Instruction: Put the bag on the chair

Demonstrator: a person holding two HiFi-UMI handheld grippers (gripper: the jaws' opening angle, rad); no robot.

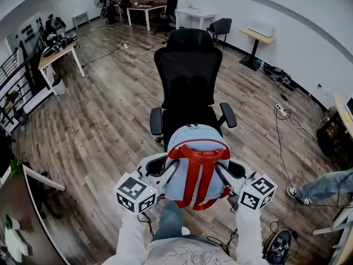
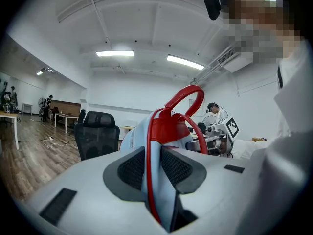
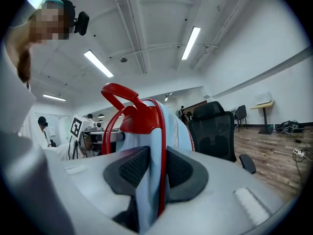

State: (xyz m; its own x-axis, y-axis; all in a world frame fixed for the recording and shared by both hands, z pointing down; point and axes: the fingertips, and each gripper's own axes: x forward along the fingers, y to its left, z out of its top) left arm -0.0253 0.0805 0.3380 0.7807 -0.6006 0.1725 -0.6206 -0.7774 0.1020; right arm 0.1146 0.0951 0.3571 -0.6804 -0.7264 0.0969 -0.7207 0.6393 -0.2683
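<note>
Here, bag (image 1: 194, 141) upright, long axis vertical

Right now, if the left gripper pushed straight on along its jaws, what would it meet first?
The bag: the left gripper is clamped on its edge. Beyond it, probably the right gripper opposite; depth is unclear.

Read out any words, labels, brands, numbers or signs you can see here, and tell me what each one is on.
No text here can be read.
Dark wall board with pale marks: too small and blurred to read.
Black-and-white square-marker cubes, left and right: patterns only, no letters or digits.
Light blue fabric backpack with red straps: no label or brand shows.
Line drawing on the person's pale shirt: no words made out.
</note>
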